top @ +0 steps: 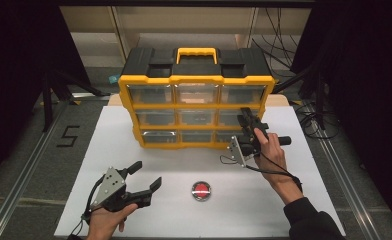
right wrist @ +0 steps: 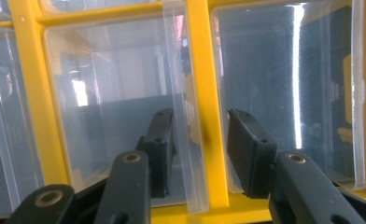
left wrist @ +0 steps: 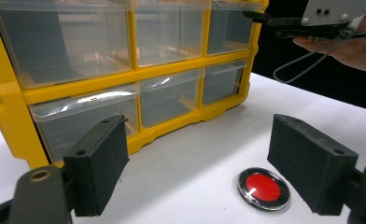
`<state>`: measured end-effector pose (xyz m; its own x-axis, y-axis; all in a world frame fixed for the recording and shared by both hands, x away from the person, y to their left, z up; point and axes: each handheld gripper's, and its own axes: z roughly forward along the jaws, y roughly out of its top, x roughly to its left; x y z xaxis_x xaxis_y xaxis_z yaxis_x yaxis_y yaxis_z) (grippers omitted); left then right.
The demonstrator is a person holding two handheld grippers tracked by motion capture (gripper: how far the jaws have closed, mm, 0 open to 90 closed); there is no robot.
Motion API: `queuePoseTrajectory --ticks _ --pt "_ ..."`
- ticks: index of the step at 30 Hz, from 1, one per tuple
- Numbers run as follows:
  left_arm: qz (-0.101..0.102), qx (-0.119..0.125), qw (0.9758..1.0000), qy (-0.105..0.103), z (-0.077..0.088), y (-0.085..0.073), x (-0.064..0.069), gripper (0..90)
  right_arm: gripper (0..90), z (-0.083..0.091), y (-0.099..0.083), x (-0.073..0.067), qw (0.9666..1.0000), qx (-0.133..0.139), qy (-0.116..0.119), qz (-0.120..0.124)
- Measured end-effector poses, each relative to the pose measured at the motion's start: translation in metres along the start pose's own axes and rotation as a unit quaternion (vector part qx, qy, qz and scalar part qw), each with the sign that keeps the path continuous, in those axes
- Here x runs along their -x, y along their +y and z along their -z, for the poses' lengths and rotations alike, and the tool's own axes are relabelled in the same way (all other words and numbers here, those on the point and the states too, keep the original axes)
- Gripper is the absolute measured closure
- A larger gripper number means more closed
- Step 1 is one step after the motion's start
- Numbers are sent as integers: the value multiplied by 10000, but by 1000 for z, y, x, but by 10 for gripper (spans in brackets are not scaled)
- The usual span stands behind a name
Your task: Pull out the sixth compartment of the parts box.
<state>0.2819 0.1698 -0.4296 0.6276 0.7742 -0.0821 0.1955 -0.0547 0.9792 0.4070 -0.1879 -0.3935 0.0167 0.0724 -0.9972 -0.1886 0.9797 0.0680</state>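
Note:
A yellow and black drawer organizer (top: pixel 196 80) with clear drawers stands at the back of the white table (top: pixel 149 215). My right gripper (top: pixel 246 117) is turned on its side against the organizer's right column. There its jaws (right wrist: pixel 200 140) straddle a drawer's clear pull lip (right wrist: pixel 186 116) and a yellow divider (right wrist: pixel 204 70). One pad (right wrist: pixel 160 149) sits close against the lip, and a gap shows at the other pad (right wrist: pixel 249 154). My left gripper (top: pixel 146 174) rests open near the front left with nothing in it. A round red-topped disc (top: pixel 201 190) lies to its right.
Through the left gripper view, the disc (left wrist: pixel 263 189) lies on the table just ahead of the open jaws (left wrist: pixel 197 158), with the organizer's lower drawers (left wrist: pixel 167 100) beyond. A cable (top: pixel 264 167) loops from the right gripper. Dark floor and metal rails (top: pixel 29 170) flank the table.

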Motion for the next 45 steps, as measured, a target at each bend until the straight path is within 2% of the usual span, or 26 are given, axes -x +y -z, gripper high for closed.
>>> queuePoseTrajectory --ticks 1,2,4,8,11,13,16,21,25,29,37,39,45 --pt "1 2 10000 0 0 0 0 196 636 0 0 -1 10000 -22 -3 -46" --pt "2 3 10000 2 0 0 0 197 649 -2 0 0 10000 24 83 39" --pt "4 2 10000 -1 0 0 0 198 671 -2 -1 -1 10000 -21 8 38" --pt "3 3 10000 -5 0 0 0 198 700 -2 -2 -2 9999 -28 32 115" --pt "1 1 10000 -1 0 0 0 199 723 -4 -2 -2 9995 15 75 296" --pt "3 3 10000 -1 0 0 0 199 736 -3 -2 -4 9997 -64 2 254" --pt "2 0 10000 -4 0 0 0 199 776 -4 -2 -4 9990 -11 67 436" --pt "4 5 10000 -5 0 0 0 201 787 -4 -2 -5 9991 -61 75 409" --pt "10 6 10000 1 0 0 0 201 795 -4 -2 -5 9983 -67 13 572" --pt "10 8 10000 3 0 0 0 201 797 -3 -1 -5 9980 -68 6 627" --pt "18 9 10000 7 0 0 0 202 798 1 0 -7 9977 -52 17 679" --pt "19 7 10000 11 0 0 0 201 798 3 0 -7 9976 -48 84 682" --pt "29 13 10000 9 0 0 0 201 798 8 1 -6 9976 -26 43 691"
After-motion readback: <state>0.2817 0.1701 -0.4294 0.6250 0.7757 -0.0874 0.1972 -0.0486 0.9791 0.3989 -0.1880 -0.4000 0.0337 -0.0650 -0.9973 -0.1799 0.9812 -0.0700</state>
